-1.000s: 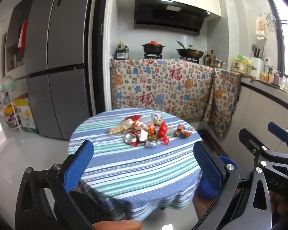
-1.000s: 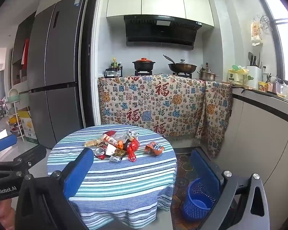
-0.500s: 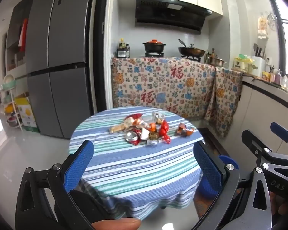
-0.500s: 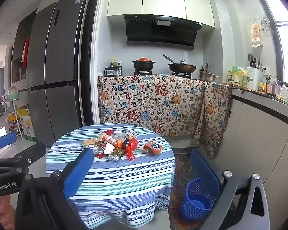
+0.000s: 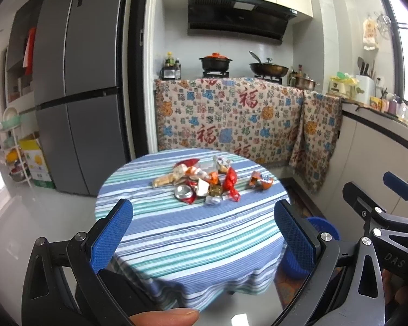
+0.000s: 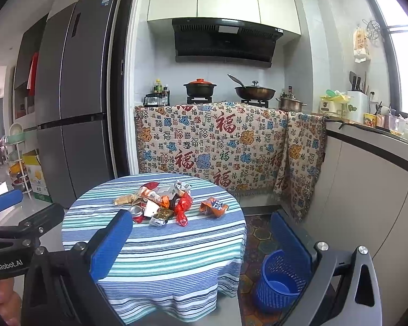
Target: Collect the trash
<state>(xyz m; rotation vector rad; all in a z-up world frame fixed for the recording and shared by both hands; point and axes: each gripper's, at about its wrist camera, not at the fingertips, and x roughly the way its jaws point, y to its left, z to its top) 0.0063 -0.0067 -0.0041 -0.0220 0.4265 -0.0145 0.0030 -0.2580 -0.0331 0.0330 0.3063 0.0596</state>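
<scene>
A heap of trash (image 5: 201, 182) (image 6: 163, 203), made of crumpled wrappers and a crushed can (image 5: 184, 192), lies mid-top on a round table (image 5: 176, 233) (image 6: 163, 255) with a blue striped cloth. One orange wrapper (image 5: 260, 181) (image 6: 214, 207) sits apart to the right. A blue plastic bin (image 6: 278, 281) (image 5: 322, 226) stands on the floor right of the table. My left gripper (image 5: 202, 233) is open, short of the table, with nothing in it. My right gripper (image 6: 201, 241) is also open and holds nothing.
A grey fridge (image 5: 76, 95) stands at the left. A patterned cloth (image 6: 217, 144) hangs over the stove counter behind the table, with pots on top. A counter (image 6: 380, 184) runs along the right wall. Tiled floor lies at the left.
Both grippers have drifted slightly, the table shifting a little in each view. Both stay open and nothing on the table has moved.
</scene>
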